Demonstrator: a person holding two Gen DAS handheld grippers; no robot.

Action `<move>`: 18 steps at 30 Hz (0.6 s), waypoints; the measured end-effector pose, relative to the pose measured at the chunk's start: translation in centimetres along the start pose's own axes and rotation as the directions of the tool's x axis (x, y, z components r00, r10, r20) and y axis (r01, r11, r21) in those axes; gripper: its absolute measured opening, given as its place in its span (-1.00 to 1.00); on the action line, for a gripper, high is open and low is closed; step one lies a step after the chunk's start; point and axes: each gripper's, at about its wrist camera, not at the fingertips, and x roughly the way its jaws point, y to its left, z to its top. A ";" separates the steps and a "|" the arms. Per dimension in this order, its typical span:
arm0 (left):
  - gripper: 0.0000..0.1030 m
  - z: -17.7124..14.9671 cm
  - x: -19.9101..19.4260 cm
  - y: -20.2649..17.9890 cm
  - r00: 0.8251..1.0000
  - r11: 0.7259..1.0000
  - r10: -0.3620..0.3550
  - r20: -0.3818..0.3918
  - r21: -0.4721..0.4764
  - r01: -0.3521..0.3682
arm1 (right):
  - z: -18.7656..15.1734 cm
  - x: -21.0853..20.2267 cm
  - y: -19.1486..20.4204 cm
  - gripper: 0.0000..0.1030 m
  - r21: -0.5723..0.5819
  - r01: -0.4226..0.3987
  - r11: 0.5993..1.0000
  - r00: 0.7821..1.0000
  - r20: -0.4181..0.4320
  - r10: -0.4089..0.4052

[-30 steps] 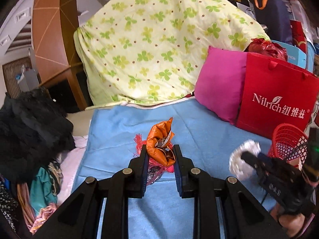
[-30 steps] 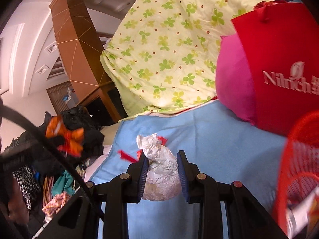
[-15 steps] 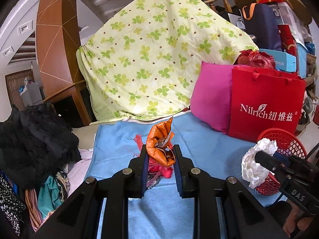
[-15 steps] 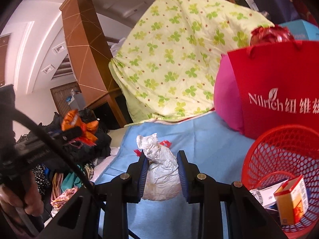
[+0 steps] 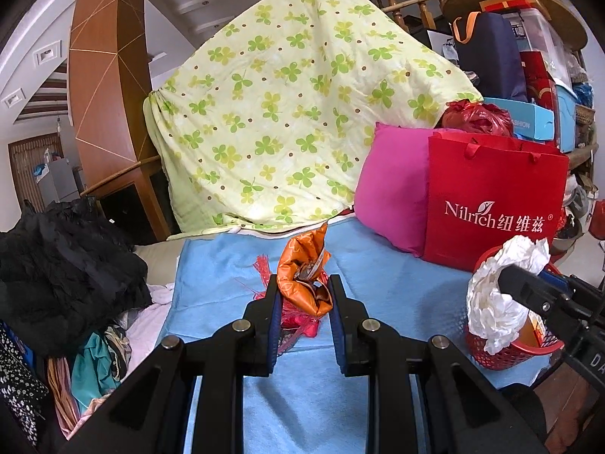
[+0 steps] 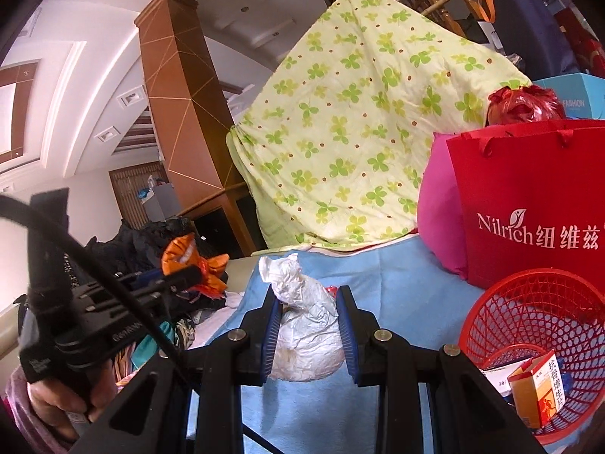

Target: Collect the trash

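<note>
Both claws are loaded: the left gripper (image 5: 302, 295) pinches a crumpled orange wrapper (image 5: 304, 276) between its blue-padded fingers (image 5: 273, 314), with some red shredded plastic (image 5: 298, 319) caught low between the jaws, while the right gripper (image 6: 310, 316) squeezes a wad of white crumpled paper (image 6: 306, 325) that bulges up above its fingertips. Each load is lifted clear of the blue cloth (image 5: 385, 283) that covers the surface below. From the left wrist view, the right gripper and its white paper (image 5: 499, 295) hang directly over the red mesh basket (image 5: 506, 355) at the right edge of the cloth. From the right wrist view that basket (image 6: 491, 325) sits to the lower right, and inside it lie an orange carton (image 6: 537, 389) with printed characters and what looks like a flat white box (image 6: 499, 376), though it is partly hidden by the carton. Just behind the basket stands a red Nilrich paper bag (image 5: 495, 204), touching a pink cushion (image 5: 393, 196) to its left. A yellow-green clover-print quilt (image 5: 287, 113) is draped tall at the back. A heap of black fabric (image 5: 64, 276) lies off the cloth to the left, well apart from the basket. The left gripper with the orange wrapper (image 6: 189, 261) shows at the left of the right wrist view, held by a bare hand (image 6: 64, 405)
</note>
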 end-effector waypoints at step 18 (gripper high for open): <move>-0.52 -0.5 -0.7 -1.5 1.000 1.000 -0.018 -0.017 0.010 0.018 | 0.6 -2.0 0.1 -0.39 -0.005 -0.002 1.000 1.000 0.026 0.002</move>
